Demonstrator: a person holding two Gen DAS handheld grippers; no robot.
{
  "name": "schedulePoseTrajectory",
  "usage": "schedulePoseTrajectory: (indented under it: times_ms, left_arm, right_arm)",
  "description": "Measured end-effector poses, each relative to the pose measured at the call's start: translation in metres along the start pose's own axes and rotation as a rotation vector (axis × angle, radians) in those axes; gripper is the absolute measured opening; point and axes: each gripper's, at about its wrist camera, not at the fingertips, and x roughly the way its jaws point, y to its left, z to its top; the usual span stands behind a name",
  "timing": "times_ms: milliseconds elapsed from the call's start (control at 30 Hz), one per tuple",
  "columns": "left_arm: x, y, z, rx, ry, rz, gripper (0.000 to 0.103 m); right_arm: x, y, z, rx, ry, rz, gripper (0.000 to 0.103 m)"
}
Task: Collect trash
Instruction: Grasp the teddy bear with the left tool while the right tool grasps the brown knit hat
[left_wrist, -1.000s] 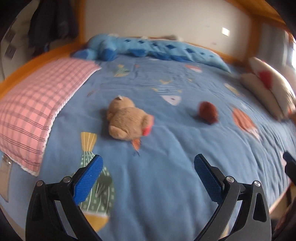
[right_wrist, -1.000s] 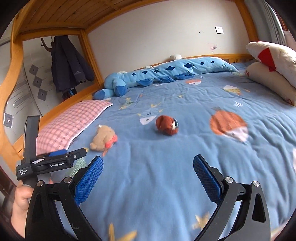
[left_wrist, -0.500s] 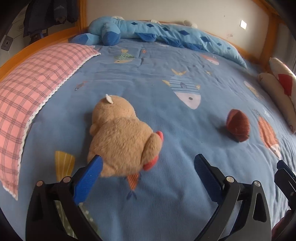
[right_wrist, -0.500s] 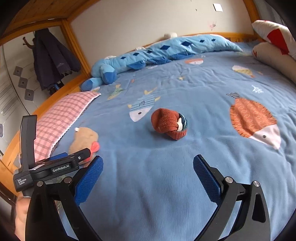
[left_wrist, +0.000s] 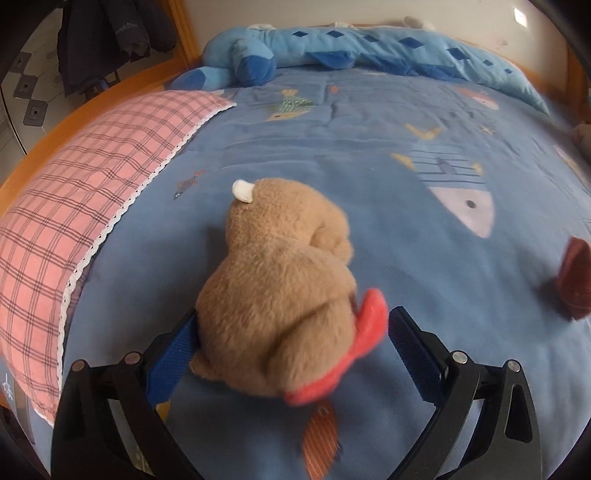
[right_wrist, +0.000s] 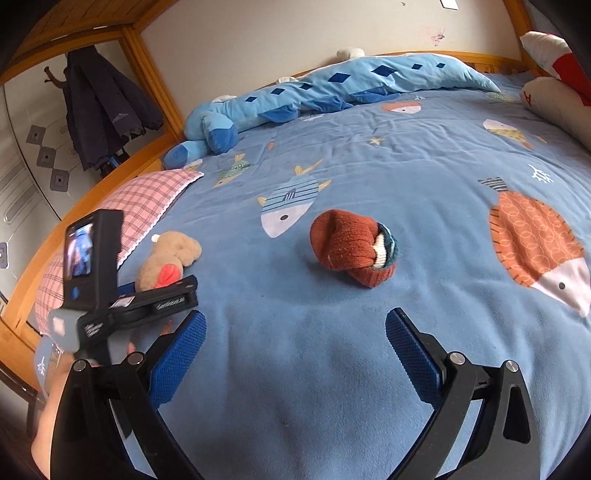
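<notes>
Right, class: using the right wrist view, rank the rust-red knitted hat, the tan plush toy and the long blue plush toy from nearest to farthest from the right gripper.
From the right gripper:
1. Rust-red knitted hat, just ahead, slightly right of centre.
2. Tan plush toy, further off to the left, at the left gripper.
3. Long blue plush toy, farthest, along the wall.

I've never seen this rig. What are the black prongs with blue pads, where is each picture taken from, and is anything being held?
A person holds two hand-held grippers, each with a fisheye camera looking along its fingers. In the left wrist view, the left gripper is open around a tan plush bear lying on the blue bedspread; it is not yet squeezed. In the right wrist view, the right gripper is open and empty, short of a rust-red knitted hat. A pink checked pillow lies beside the bear.
</notes>
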Motion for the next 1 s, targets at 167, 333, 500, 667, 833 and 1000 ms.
schedulePoseTrajectory:
  times_ms: [167, 333, 500, 667, 833, 1000]
  left_arm:
    - [0.025, 0.01, 0.013, 0.025, 0.072, -0.055, 0.099]
    - [0.037, 0.023, 0.018, -0.01, 0.094, -0.173, 0.098]
    - [0.032, 0.02, 0.012, 0.013, 0.043, -0.154, 0.085]
    - [0.023, 0.028, 0.013, -0.01, 0.012, -0.231, 0.08]
    - [0.001, 0.017, 0.014, 0.015, -0.04, -0.354, 0.08]
    - [-0.014, -0.004, 0.015, 0.024, -0.043, -0.481, 0.081]
  right_arm:
    - [0.003, 0.0, 0.003, -0.006, 0.008, 0.004, 0.094]
    - [0.006, 0.0, 0.004, -0.012, 0.017, -0.007, 0.094]
    - [0.014, 0.001, 0.003, -0.02, 0.035, -0.014, 0.094]
    - [0.022, 0.0, 0.005, -0.024, 0.049, -0.013, 0.094]
    - [0.031, -0.007, 0.011, -0.013, 0.051, -0.013, 0.094]
    - [0.043, -0.025, 0.023, 0.021, 0.057, -0.046, 0.094]
